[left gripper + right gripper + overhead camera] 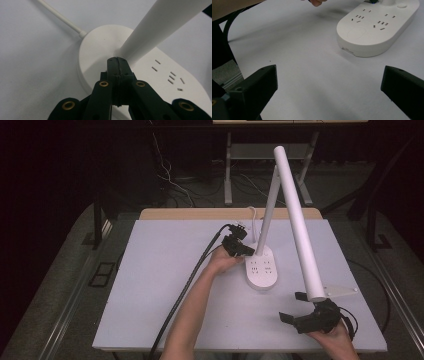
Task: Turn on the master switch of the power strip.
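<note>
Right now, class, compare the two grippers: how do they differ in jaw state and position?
The left gripper has its jaws shut, tips at the foot of the lamp's stem; the right gripper has its jaws spread wide over bare table, beneath the lamp head. Both are black and hand-held.

Your right gripper point(329, 92), jaws spread wide over the white table point(312, 82).
White socket-strip lamp base point(374, 30) lies upper right; a fingertip point(317, 2) at top.

one lamp point(280, 215), two hand-held grippers point(239, 246) point(306, 310)
</note>
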